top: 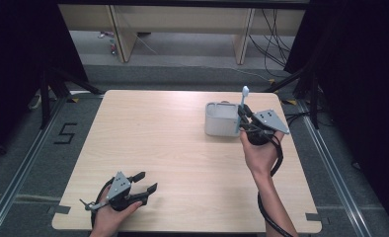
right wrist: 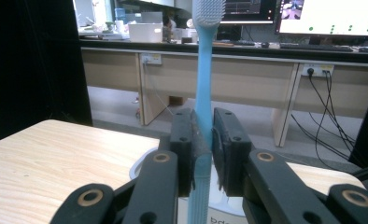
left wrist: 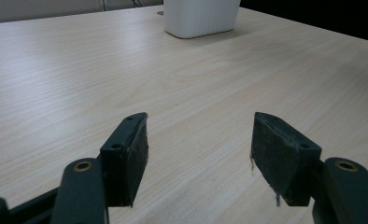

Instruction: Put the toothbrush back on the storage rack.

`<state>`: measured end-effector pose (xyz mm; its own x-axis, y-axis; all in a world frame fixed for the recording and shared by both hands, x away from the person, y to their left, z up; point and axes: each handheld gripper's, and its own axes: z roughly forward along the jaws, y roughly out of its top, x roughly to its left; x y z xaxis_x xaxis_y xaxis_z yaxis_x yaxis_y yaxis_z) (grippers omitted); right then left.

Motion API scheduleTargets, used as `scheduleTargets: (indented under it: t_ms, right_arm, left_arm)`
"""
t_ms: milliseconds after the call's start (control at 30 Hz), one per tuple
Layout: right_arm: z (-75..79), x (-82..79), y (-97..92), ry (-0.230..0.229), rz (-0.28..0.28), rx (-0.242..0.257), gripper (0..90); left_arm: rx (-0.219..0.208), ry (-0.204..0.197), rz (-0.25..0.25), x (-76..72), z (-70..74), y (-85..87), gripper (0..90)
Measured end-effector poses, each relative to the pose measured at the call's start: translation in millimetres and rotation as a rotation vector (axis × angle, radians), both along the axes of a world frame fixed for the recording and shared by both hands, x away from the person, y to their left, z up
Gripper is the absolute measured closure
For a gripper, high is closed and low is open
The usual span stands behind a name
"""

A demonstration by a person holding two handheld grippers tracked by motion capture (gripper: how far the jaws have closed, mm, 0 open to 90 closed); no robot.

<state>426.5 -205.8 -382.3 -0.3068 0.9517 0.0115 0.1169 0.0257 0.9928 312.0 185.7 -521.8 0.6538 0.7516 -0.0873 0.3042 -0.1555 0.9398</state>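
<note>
A white ribbed container [top: 221, 120] stands near the tabletop's [top: 173, 148] far right corner. The right hand-held gripper [top: 243, 120] is just beside its right side, its jaws pinching the handle of a light blue toothbrush [right wrist: 202, 93], held upright with the pale head uppermost. The left hand-held gripper [top: 145, 181] hovers by the near left edge, jaws spread with nothing between them. On the floor left of the tabletop black tape forms a "5" [top: 65, 134]. Dark letters on the container's base, seen in the right gripper view, perhaps read "bd".
</note>
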Motion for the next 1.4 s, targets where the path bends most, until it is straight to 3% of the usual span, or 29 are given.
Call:
scheduleTargets:
  t_ms: [1133, 1167, 1333, 1400]
  right_arm:
    - [10.1, 22.0, 0.0, -0.038, -0.039, -0.002, 79.2]
    - [10.8, 23.6, -1.4, -0.044, -0.034, -0.018, 79.2]
    - [13.0, 26.8, 0.2, -0.044, -0.044, 0.001, 79.2]
    - [13.6, 29.0, -0.8, -0.052, -0.047, -0.016, 79.2]
  left_arm:
    - [-0.002, -0.001, 0.002, -0.1, 0.0, 0.1, 35.8]
    - [-0.002, -0.001, 0.002, -0.1, 0.0, 0.1, 35.8]
    - [-0.001, 0.001, 0.001, 0.0, 0.1, 0.2, 35.8]
    - [-0.002, 0.001, 0.002, 0.1, 0.0, 0.3, 35.8]
